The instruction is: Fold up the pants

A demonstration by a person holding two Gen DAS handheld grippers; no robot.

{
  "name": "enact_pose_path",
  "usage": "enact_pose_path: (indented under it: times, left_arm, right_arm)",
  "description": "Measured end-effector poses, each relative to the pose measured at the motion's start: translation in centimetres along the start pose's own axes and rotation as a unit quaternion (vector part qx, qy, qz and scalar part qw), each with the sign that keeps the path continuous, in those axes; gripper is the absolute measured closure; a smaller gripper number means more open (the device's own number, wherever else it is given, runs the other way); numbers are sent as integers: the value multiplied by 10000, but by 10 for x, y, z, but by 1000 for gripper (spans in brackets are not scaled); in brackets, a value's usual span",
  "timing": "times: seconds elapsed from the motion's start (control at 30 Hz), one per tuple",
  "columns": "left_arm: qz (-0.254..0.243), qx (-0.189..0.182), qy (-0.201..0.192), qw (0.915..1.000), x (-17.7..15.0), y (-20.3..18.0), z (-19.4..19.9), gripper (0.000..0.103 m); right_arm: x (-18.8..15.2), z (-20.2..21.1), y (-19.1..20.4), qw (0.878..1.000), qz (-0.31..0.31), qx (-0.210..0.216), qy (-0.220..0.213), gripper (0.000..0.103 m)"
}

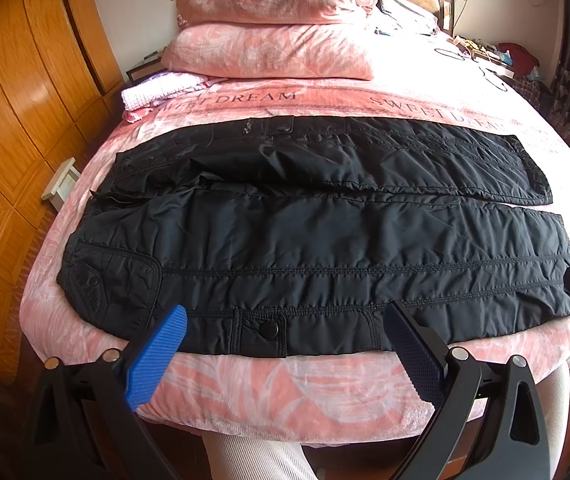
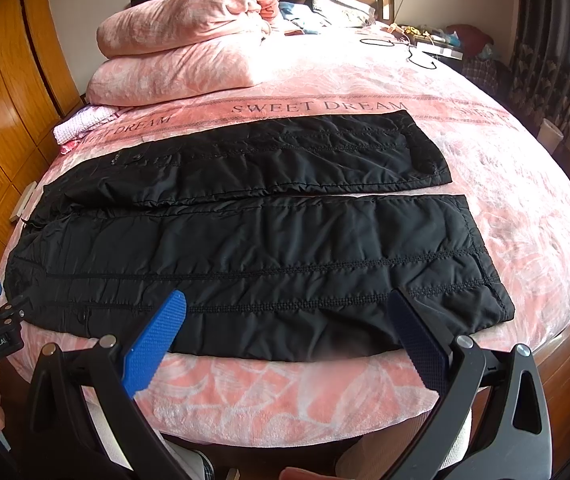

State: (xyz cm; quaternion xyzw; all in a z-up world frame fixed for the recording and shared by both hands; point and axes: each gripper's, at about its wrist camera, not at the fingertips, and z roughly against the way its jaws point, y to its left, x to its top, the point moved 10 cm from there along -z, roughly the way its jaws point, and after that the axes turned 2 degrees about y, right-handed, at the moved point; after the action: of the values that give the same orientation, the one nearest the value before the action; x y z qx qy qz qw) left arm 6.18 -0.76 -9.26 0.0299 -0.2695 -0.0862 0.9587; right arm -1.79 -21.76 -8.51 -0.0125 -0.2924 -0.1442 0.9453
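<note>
Black pants (image 1: pixel 305 220) lie spread flat across the pink bed (image 1: pixel 285 392). Left gripper (image 1: pixel 285 320) and right gripper (image 2: pixel 289 308) hover at the near edge, jaws spread wide, gripping nothing.

A bed (image 1: pixel 245 392) in a pink "SWEET DREAM" cover is carrying black quilted pants (image 1: pixel 305 232), lying flat crosswise with both legs side by side. Two pink pillows (image 1: pixel 269 24) are sitting stacked at the head, a folded lilac cloth (image 1: pixel 157 90) resting beside them.
</note>
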Motion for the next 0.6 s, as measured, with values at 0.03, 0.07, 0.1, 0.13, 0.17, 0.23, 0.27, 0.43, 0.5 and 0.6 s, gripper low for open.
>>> enact_pose_path:
  times: [0.03,0.07,0.1,0.13,0.17,0.23,0.27,0.43,0.5,0.6]
  left_arm:
    - [1,5,-2,10000,0,0,0,4]
    - [1,9,-3,10000,0,0,0,4]
    - [-5,17,-3,10000,0,0,-1,4]
    - [-18,27,0,10000,0,-1,-2,4]
    - [-25,31,-2,10000,0,-1,-2,4]
    - [-26,29,-4,10000,1,-1,-3,4]
    - [-23,23,-2,10000,1,-2,-3,4]
    - [-36,17,-1,10000,1,-2,-3,4]
    - [-46,18,4,10000,1,-3,-3,4]
    - [-50,1,21,10000,1,-4,-3,4]
  right_arm:
    - [0,0,0,10000,-7,6,4,2]
    - [0,0,0,10000,-4,8,2,2]
    - [-1,-1,0,10000,-2,21,-1,2]
    - [-1,-1,0,10000,-2,19,-2,2]
    - [0,-1,0,10000,0,21,0,2]
    - [-2,-2,-1,10000,-12,36,17,2]
    - [-3,-3,-1,10000,-16,45,25,2]
    - [-3,-3,-1,10000,-18,63,29,2]
    - [-4,-3,-1,10000,-22,54,22,2]
    - [-4,-4,-2,10000,-33,68,39,2]
